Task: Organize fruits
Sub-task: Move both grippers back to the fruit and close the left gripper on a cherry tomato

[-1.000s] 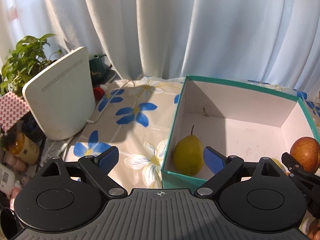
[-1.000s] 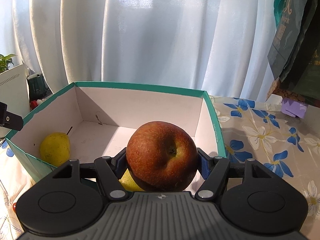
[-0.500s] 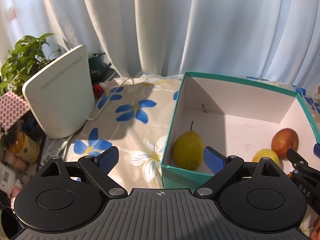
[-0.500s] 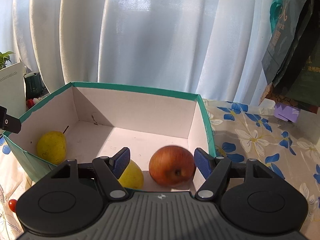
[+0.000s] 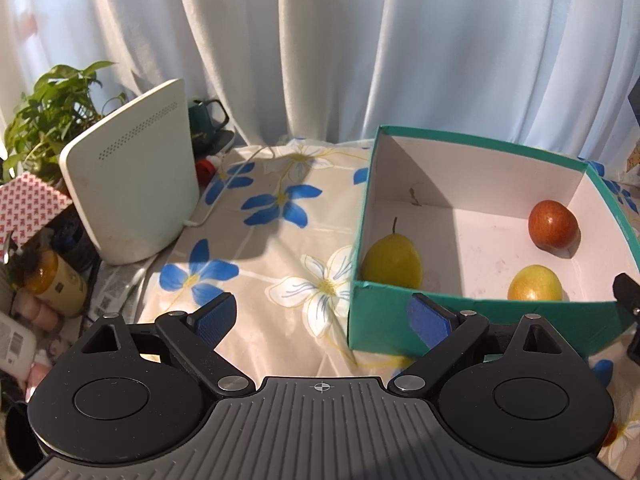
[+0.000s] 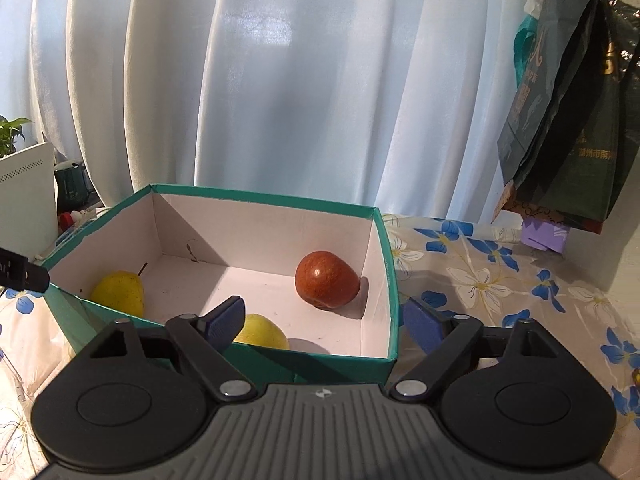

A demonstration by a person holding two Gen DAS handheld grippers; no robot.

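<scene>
A teal box (image 5: pixel 472 322) with a white inside stands on the flowered cloth; it also shows in the right wrist view (image 6: pixel 348 364). In it lie a yellow pear (image 5: pixel 392 261) (image 6: pixel 118 293) at the left, a red apple (image 5: pixel 553 223) (image 6: pixel 327 279) near the far right wall, and a yellow round fruit (image 5: pixel 535 289) (image 6: pixel 260 332) at the front. My left gripper (image 5: pixel 322 320) is open and empty, in front of the box's left corner. My right gripper (image 6: pixel 324 322) is open and empty, just in front of the box's near wall.
A white router-like device (image 5: pixel 132 184), a potted plant (image 5: pixel 48 112), a dark green mug (image 5: pixel 204 114) and bottles (image 5: pixel 54 280) crowd the left side. A dark bag (image 6: pixel 568 120) hangs at the right above a purple object (image 6: pixel 546 236). White curtains close the back.
My right gripper opened and let the red apple go into the box, where it rolled to the far right wall. Both grippers pulled back from the box.
</scene>
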